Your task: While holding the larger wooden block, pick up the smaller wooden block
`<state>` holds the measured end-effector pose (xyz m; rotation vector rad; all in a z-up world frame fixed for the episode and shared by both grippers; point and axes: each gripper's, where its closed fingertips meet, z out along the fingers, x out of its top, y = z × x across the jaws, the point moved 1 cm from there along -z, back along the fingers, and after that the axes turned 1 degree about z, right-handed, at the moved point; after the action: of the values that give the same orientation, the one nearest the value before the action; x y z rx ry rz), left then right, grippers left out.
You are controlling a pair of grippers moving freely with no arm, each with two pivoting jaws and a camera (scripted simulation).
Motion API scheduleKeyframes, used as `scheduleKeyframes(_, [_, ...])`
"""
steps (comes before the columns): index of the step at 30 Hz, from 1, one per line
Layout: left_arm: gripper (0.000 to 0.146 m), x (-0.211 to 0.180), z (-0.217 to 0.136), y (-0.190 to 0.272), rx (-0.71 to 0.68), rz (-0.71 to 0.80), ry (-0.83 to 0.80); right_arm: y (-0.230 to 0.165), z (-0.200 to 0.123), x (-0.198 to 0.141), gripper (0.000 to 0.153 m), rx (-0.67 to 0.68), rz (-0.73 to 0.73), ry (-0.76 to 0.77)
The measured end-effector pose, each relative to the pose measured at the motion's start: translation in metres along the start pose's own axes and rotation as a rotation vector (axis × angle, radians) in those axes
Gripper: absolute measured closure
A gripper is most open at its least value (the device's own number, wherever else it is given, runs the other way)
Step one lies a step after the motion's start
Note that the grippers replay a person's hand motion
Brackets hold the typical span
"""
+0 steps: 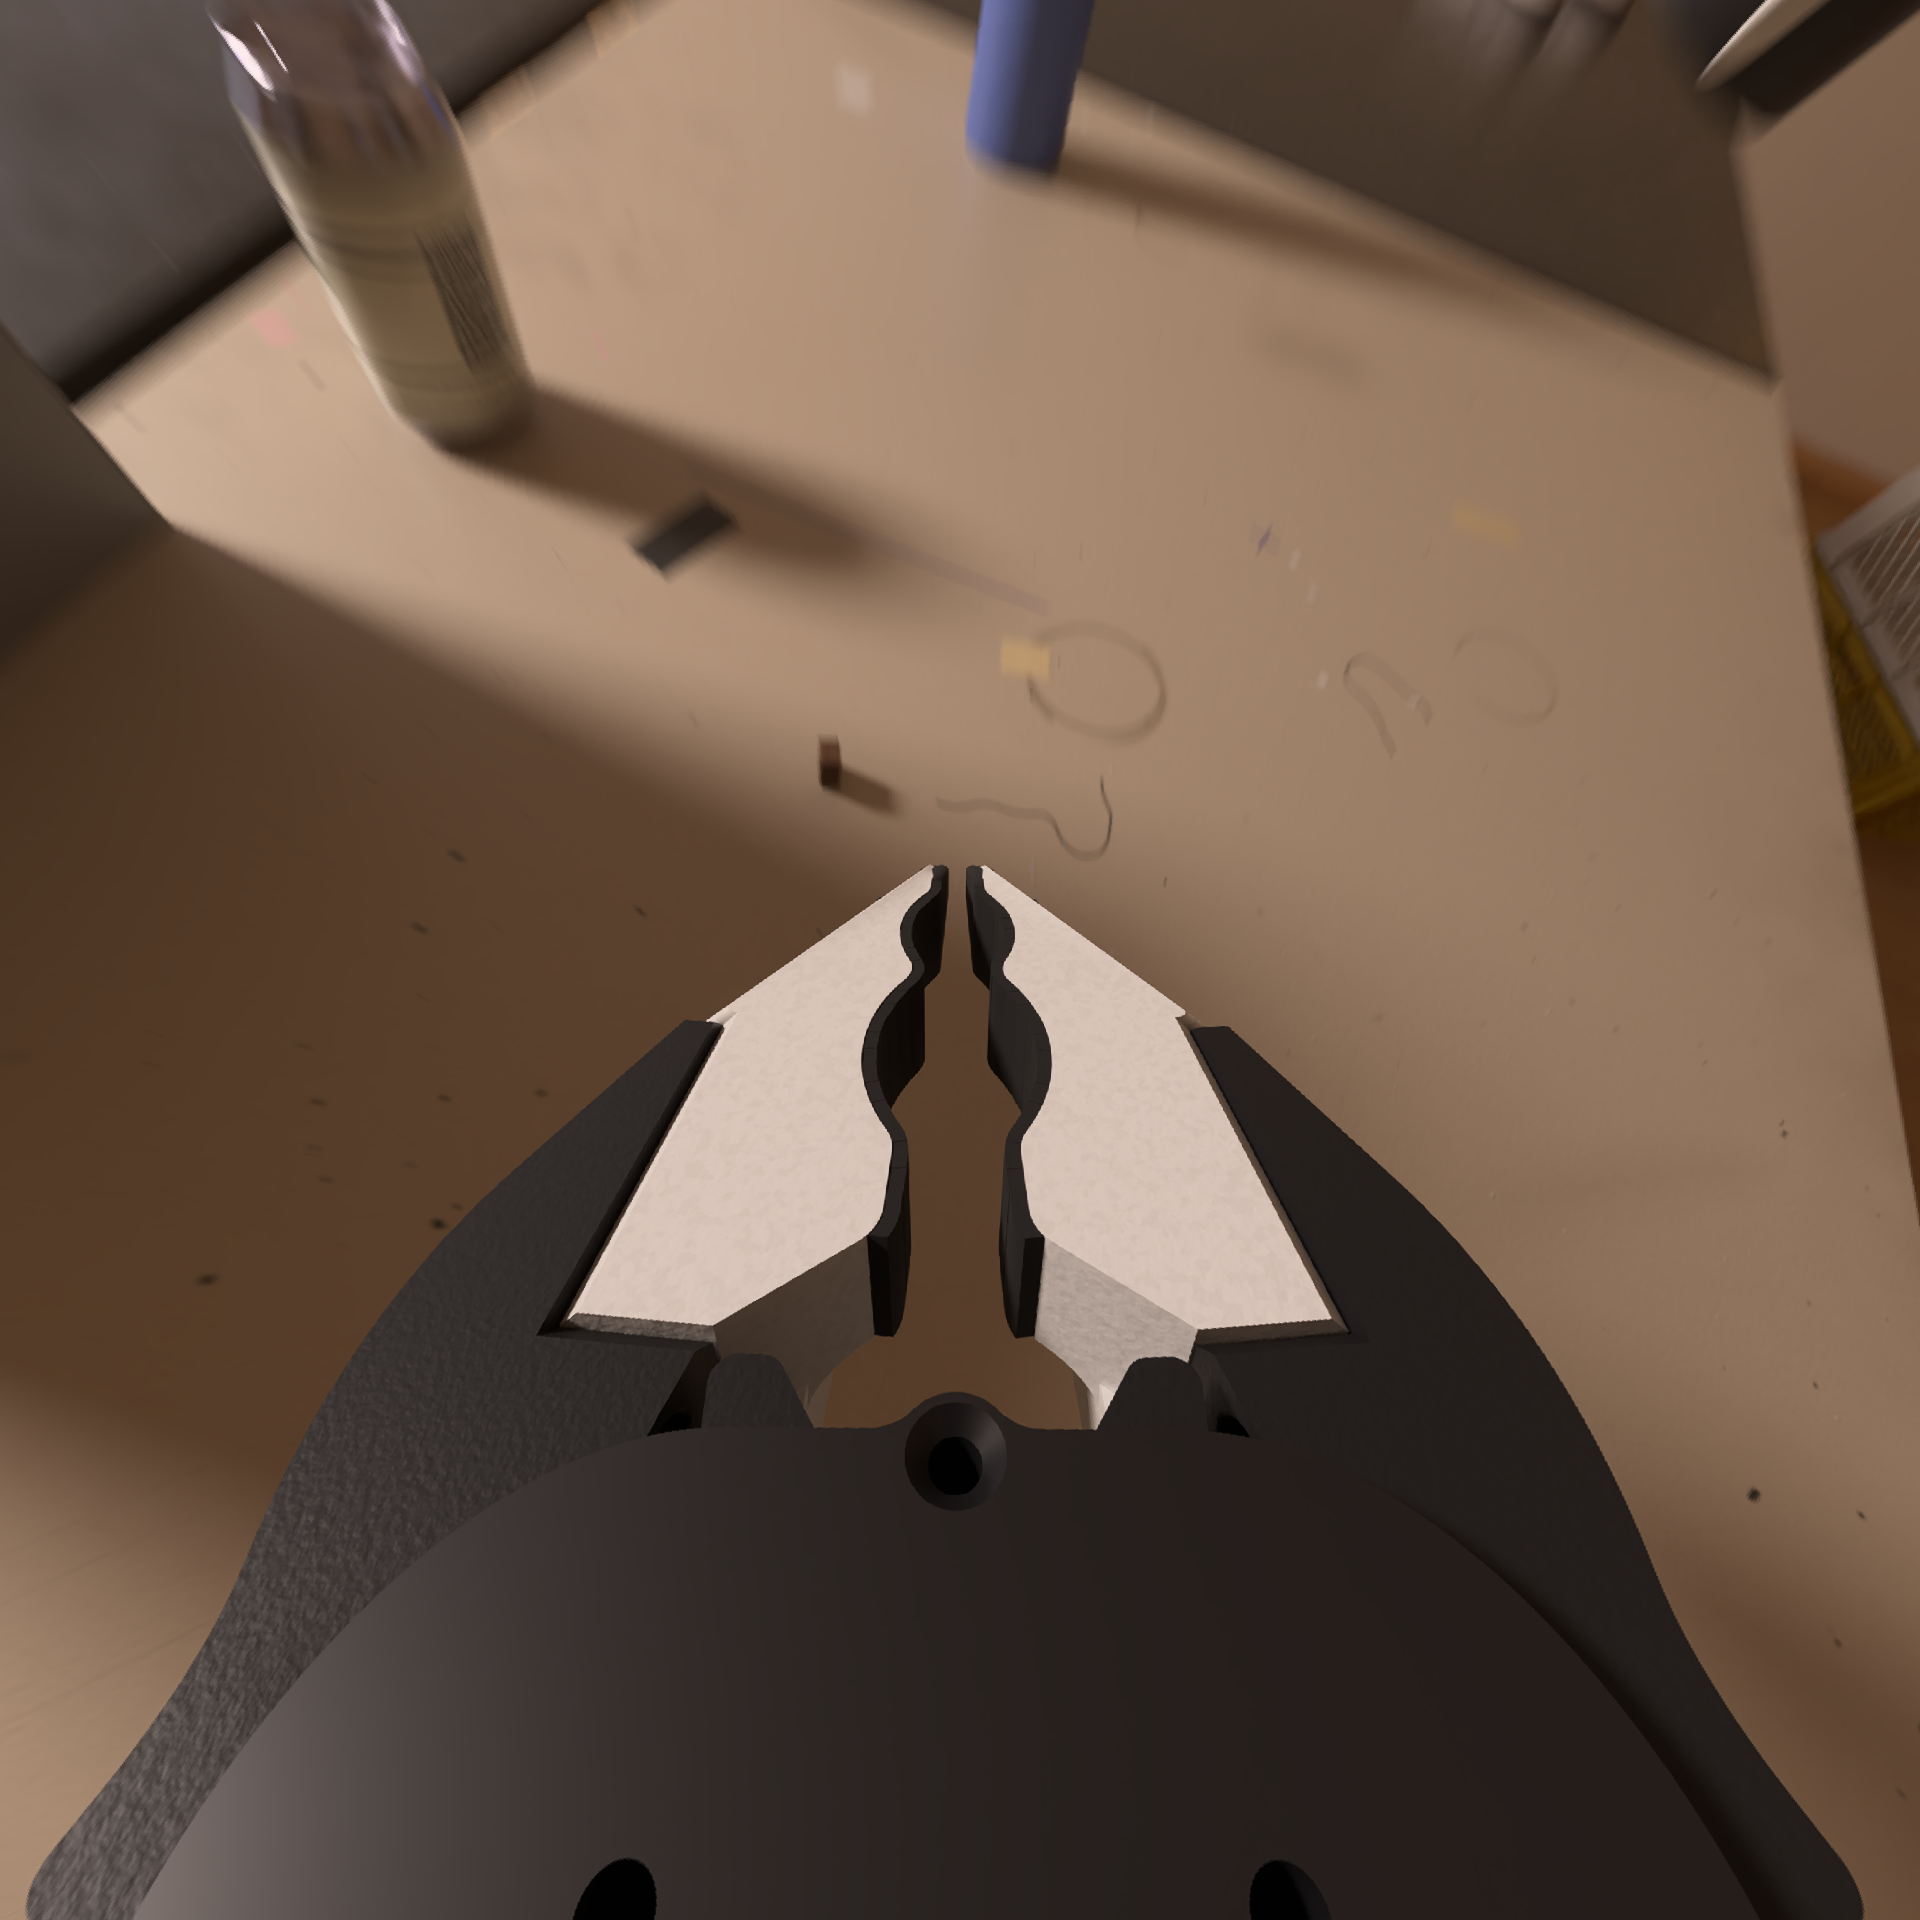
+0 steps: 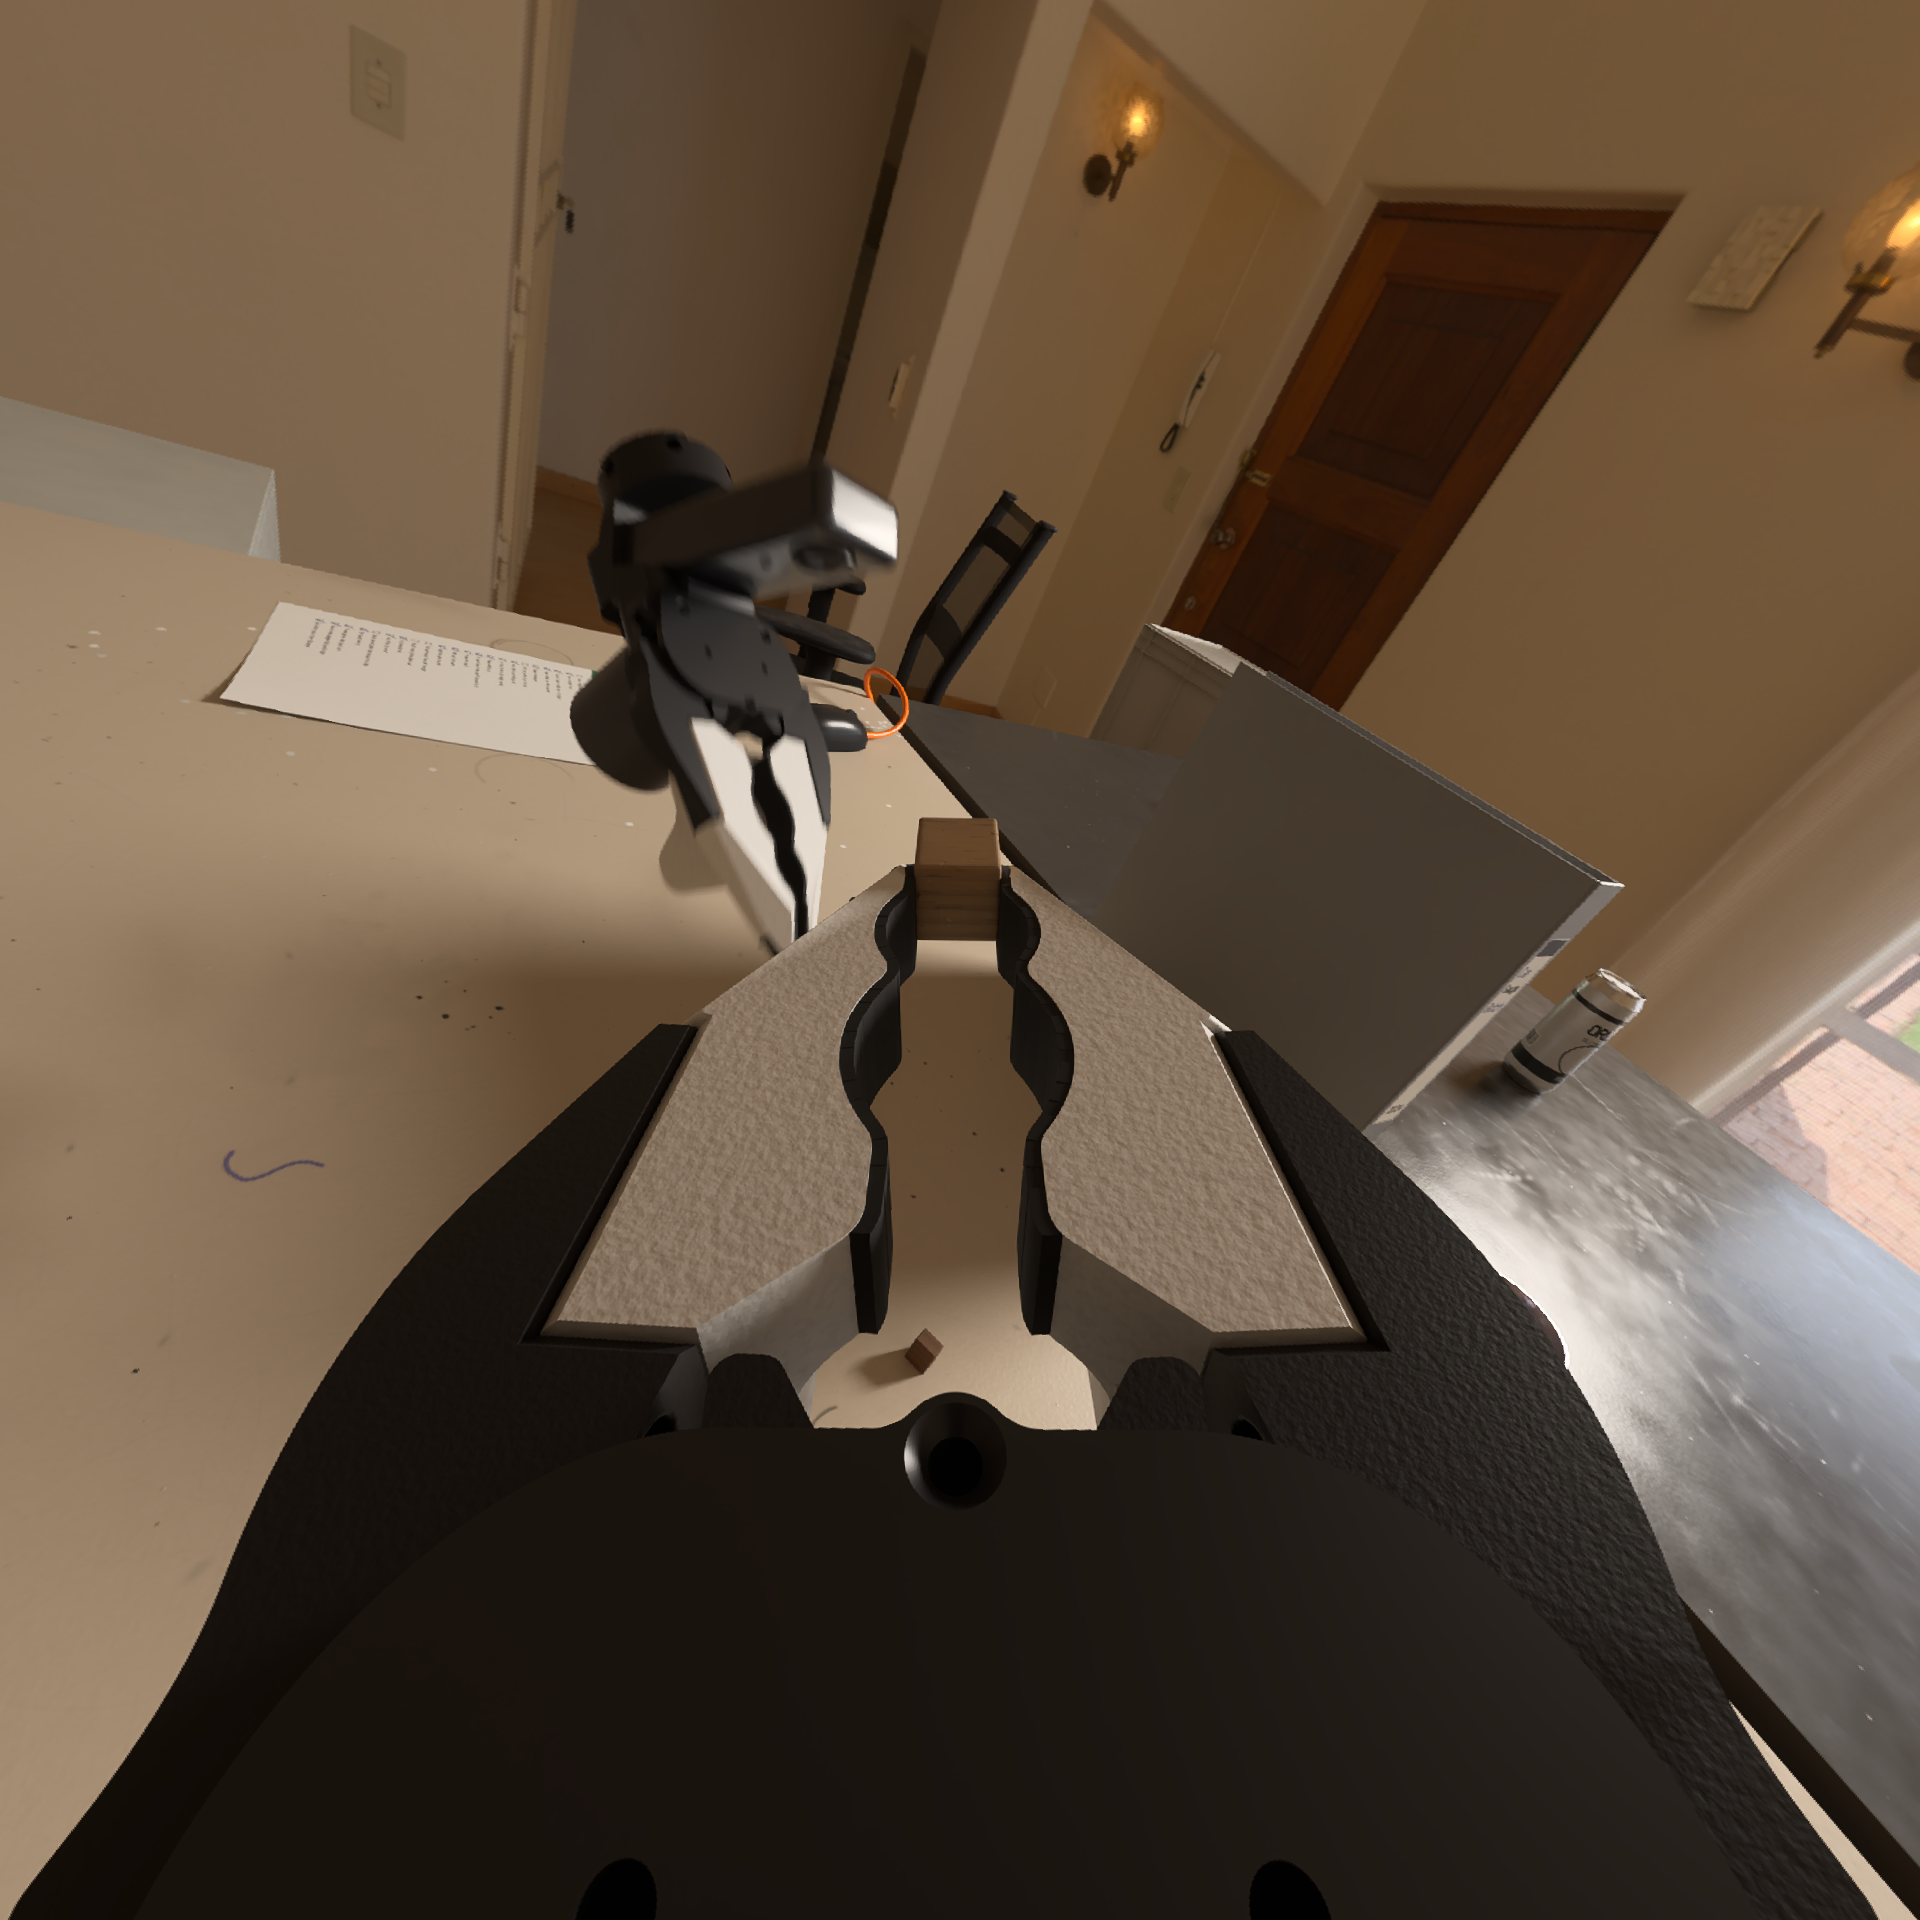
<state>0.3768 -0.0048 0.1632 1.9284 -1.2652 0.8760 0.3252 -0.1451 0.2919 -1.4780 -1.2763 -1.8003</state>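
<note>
Our right gripper pinches the larger wooden block; our left gripper, fingers pressed together, must spread or it will knock the smaller wooden block away.

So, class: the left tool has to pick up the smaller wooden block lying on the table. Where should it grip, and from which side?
Grip the smaller wooden block across its two narrow side faces, coming down from above. It is tiny and sits flat on the table with bare surface around it, so only the fingertips fit. The left tool, almost shut, must open slightly first.
</note>
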Motion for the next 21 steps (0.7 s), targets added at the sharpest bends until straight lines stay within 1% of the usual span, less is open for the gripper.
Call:
scheduleKeyframes(2, [0.143,-0.019,0.033,0.002,-0.004,-0.038,-0.139,0.002,-0.002,0.001,0.139,-0.007,0.003,0.0])
scheduleKeyframes(4, [0.142,-0.039,0.058,-0.003,0.025,-0.089,-0.233,0.004,-0.004,0.001,0.139,-0.013,0.008,0.0])
scheduleKeyframes(6, [0.141,-0.054,0.073,-0.01,0.031,-0.13,-0.279,0.005,-0.005,0.001,0.139,-0.017,0.011,-0.002])
scheduleKeyframes(8, [0.139,-0.067,0.081,-0.021,0.061,-0.147,-0.306,0.006,-0.005,0.0,0.139,-0.018,0.013,-0.004])
scheduleKeyframes(10, [0.138,-0.077,0.083,-0.029,0.093,-0.153,-0.333,0.006,-0.005,-0.001,0.139,-0.018,0.014,-0.009])
scheduleKeyframes(13, [0.136,-0.084,0.082,-0.035,0.101,-0.138,-0.359,0.007,-0.004,-0.003,0.139,-0.018,0.014,-0.017])
scheduleKeyframes(18, [0.133,-0.082,0.069,-0.035,0.132,0.009,-0.4,0.006,-0.002,-0.005,0.139,-0.016,0.01,-0.026])
scheduleKeyframes(21, [0.131,-0.088,0.055,-0.031,0.119,0.056,-0.468,0.006,-0.003,-0.004,0.139,-0.016,0.007,-0.026])
